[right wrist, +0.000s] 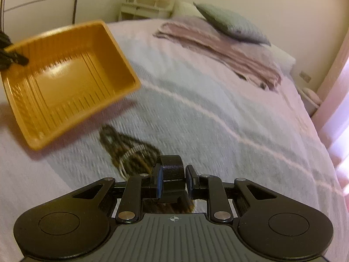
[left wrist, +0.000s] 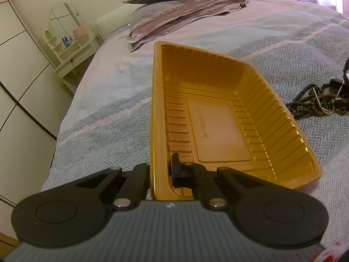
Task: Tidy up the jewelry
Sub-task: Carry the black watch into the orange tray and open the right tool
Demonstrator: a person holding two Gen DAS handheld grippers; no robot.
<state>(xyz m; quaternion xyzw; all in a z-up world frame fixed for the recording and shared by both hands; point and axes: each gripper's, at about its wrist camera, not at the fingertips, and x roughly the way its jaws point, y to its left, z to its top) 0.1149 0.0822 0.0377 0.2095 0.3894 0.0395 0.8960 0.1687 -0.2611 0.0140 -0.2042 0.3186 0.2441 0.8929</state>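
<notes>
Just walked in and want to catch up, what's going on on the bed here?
Someone is sorting jewelry with two tools. The left hand-held gripper is shut on the wall of an orange tray, holding it tilted above the bedspread. The right hand-held gripper is clamped on a black band, above a pile of beaded necklaces. The tray holds nothing yet.

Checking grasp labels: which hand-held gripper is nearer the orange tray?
Left. The left hand-held gripper clamps the orange tray by its wall; the right hand-held gripper is beside it, apart.
</notes>
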